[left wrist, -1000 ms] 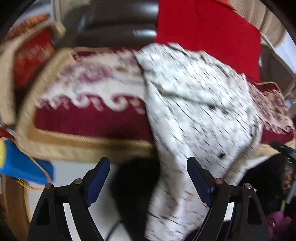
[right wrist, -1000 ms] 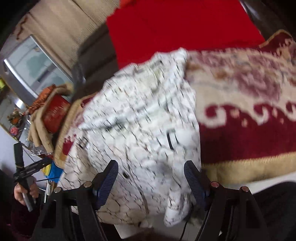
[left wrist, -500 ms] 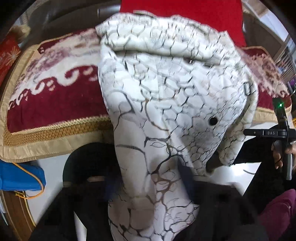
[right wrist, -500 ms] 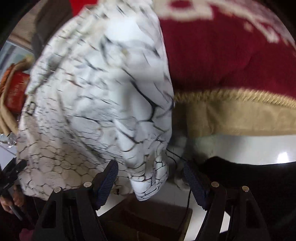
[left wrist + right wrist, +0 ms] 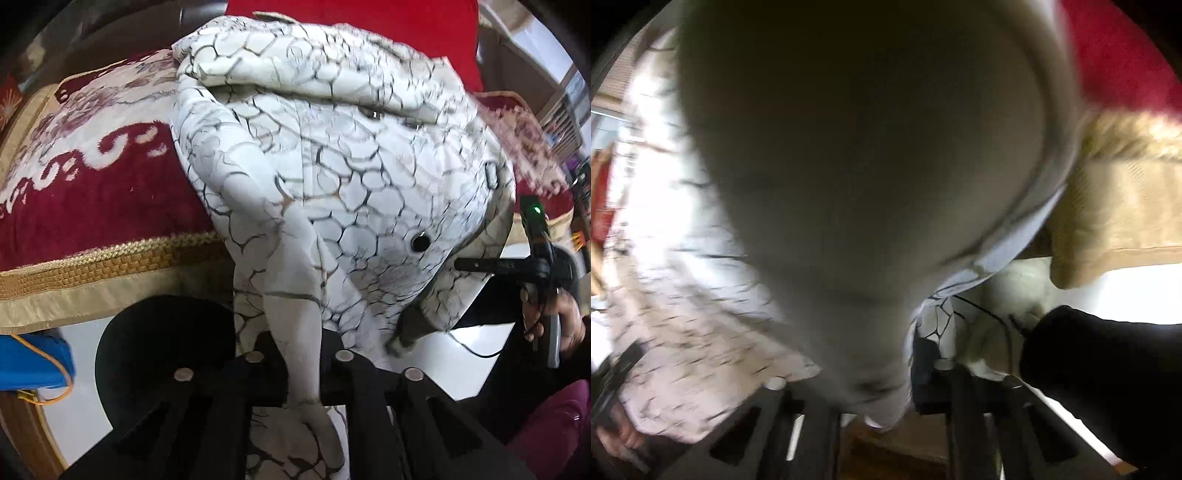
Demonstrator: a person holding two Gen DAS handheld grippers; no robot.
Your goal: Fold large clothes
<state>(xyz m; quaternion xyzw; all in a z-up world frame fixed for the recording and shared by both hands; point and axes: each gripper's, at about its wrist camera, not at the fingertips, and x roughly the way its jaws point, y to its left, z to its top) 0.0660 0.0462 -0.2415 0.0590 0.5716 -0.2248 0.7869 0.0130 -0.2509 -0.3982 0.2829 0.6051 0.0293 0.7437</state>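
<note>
garment: white crackle-print jacket (image 5: 332,177) drapes over sofa cushion (image 5: 92,192), centre frame, long axis running up-frame | left hand-held gripper (image 5: 301,354): clenched on hanging hem, bottom centre | right hand-held gripper (image 5: 875,398): closing on fabric between jaws | both grippers at near hem

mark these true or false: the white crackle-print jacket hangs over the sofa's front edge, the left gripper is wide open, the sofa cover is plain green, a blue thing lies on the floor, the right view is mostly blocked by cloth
1. The white jacket with the dark crackle print hangs over the sofa's front edge: true.
2. The left gripper is wide open: false, it is shut on a fold of the jacket.
3. The sofa cover is plain green: false, it is dark red with cream scrolls and gold trim.
4. A blue object lies on the floor: true.
5. Cloth fills most of the right wrist view: true.
</note>
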